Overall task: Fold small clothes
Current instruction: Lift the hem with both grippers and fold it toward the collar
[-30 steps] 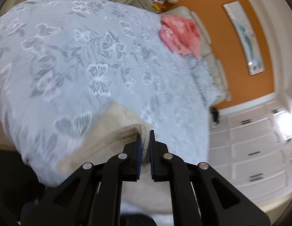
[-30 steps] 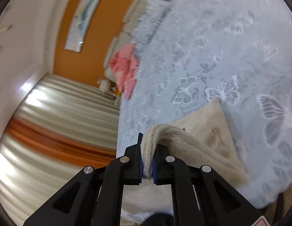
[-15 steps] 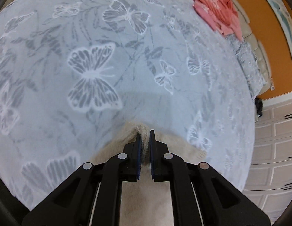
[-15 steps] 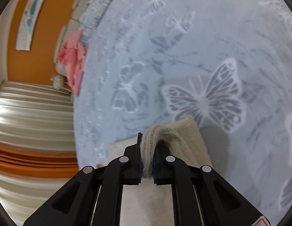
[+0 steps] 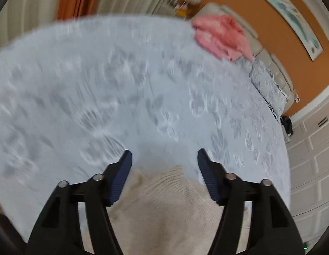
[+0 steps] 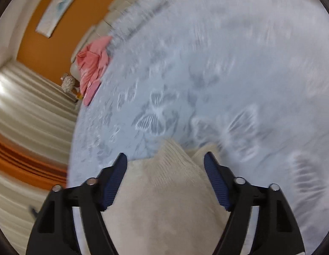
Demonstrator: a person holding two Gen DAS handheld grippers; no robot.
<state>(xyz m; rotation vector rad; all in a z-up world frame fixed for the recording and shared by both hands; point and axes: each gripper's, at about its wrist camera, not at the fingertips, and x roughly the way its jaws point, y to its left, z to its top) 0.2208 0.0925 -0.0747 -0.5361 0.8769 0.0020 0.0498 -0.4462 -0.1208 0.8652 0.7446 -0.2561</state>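
On a bed's butterfly-print bedspread (image 5: 143, 80), a beige knit garment (image 5: 168, 201) lies released beneath the left gripper (image 5: 164, 159) and right gripper (image 6: 165, 162), fingers spread wide, gripping nothing.

A home bedroom: butterfly-print bedspread (image 5: 143, 80), padded headboard (image 5: 268, 61), curtains (image 6: 26, 110), framed picture (image 5: 291, 14).

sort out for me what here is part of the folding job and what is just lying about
Part of the job:
beige knit garment, lying on the bed below both open grippers
left gripper
right gripper
butterfly bedspread, the folding surface

Just lying about:
pink garment, at the far edge of the bed
wall picture
curtains
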